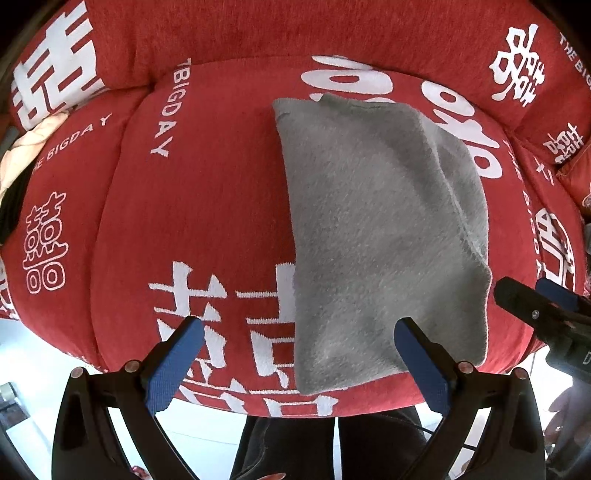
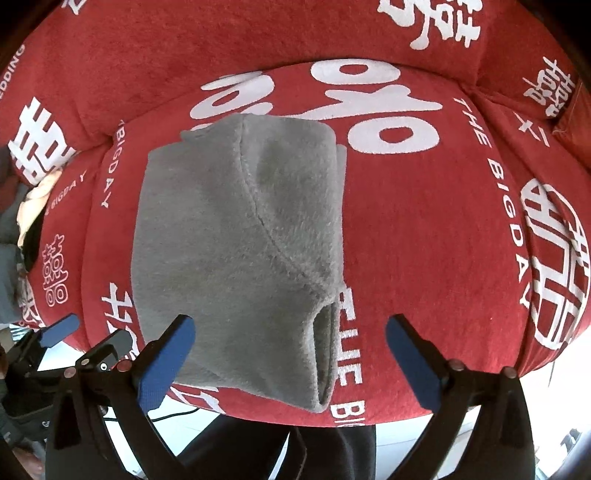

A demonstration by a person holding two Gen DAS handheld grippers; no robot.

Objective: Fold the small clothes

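Note:
A grey fleece garment [image 1: 369,221] lies folded into a long rectangle on the red sofa seat [image 1: 207,206] with white lettering. In the right wrist view the garment [image 2: 240,240] shows a sleeve laid across it, cuff toward the seat's front edge. My left gripper [image 1: 297,323] hangs open above the garment's near left edge, with nothing gripped. My right gripper [image 2: 291,321] is wide open over the cuff end, its pads clear of the cloth. Each gripper shows in the other's view: the right gripper [image 1: 524,291] at the garment's right side, the left gripper [image 2: 96,332] at its left.
Cream and black clothes [image 1: 33,147] lie bunched at the sofa's left end. The red back cushion [image 1: 258,33] rises behind the seat. An orange cushion [image 1: 580,173] sits at the right. A person's dark trouser legs [image 1: 288,443] stand against the front edge, over a white floor [image 1: 33,354].

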